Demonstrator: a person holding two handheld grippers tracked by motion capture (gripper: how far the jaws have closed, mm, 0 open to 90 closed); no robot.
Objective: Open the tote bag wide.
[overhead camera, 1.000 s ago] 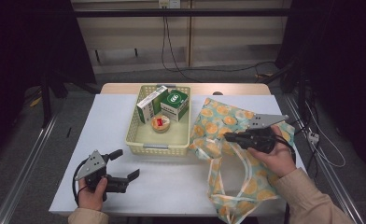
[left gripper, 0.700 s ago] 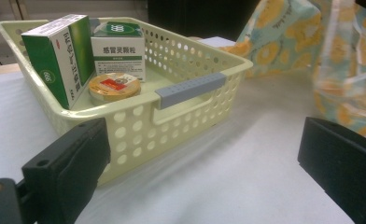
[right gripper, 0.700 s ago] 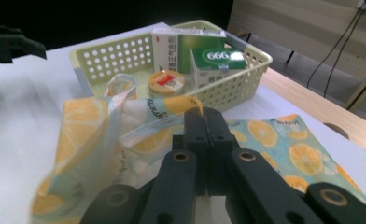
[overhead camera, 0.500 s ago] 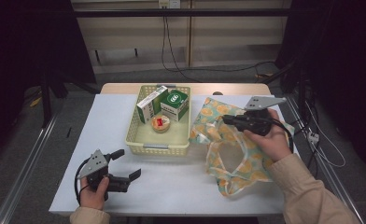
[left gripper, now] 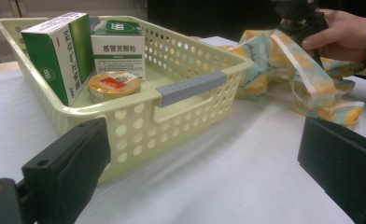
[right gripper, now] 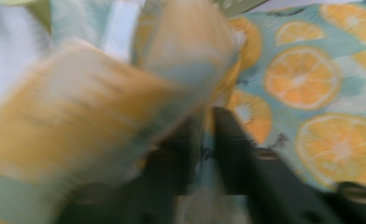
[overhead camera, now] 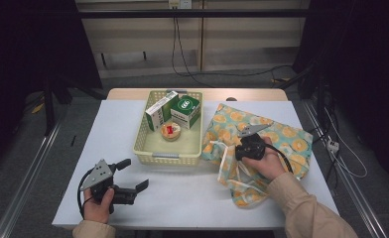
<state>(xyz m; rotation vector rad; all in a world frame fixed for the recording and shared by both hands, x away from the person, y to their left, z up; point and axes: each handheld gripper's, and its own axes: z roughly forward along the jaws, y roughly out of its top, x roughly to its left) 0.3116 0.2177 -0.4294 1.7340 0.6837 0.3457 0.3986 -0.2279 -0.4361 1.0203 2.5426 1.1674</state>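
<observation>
A cloth bag [overhead camera: 282,136] printed with orange slices lies on the right of the white table [overhead camera: 192,198]; it also shows as the bag [left gripper: 265,51] [right gripper: 312,84]. My right gripper [overhead camera: 240,150] [right gripper: 207,126] sits low over the bag's left part. Its jaws have just been opening and stand a little apart. The bag's strap [right gripper: 102,107], blurred, drapes over the left jaw and is not pinched. My left gripper [overhead camera: 133,174] [left gripper: 204,172] rests open at the front left, empty, facing the yellow basket [overhead camera: 167,157] [left gripper: 190,86].
The basket holds a green and white box [overhead camera: 161,110] [left gripper: 59,51], a second box [overhead camera: 185,110] [left gripper: 118,49] and a round tin [overhead camera: 170,131] [left gripper: 114,85]. Loose straps [overhead camera: 227,158] trail from the bag toward the front. Dark floor and cables surround the table.
The right hand has come down with the lifted bag edge onto the table, and the bag now lies flatter. The left hand has stayed where it was.
</observation>
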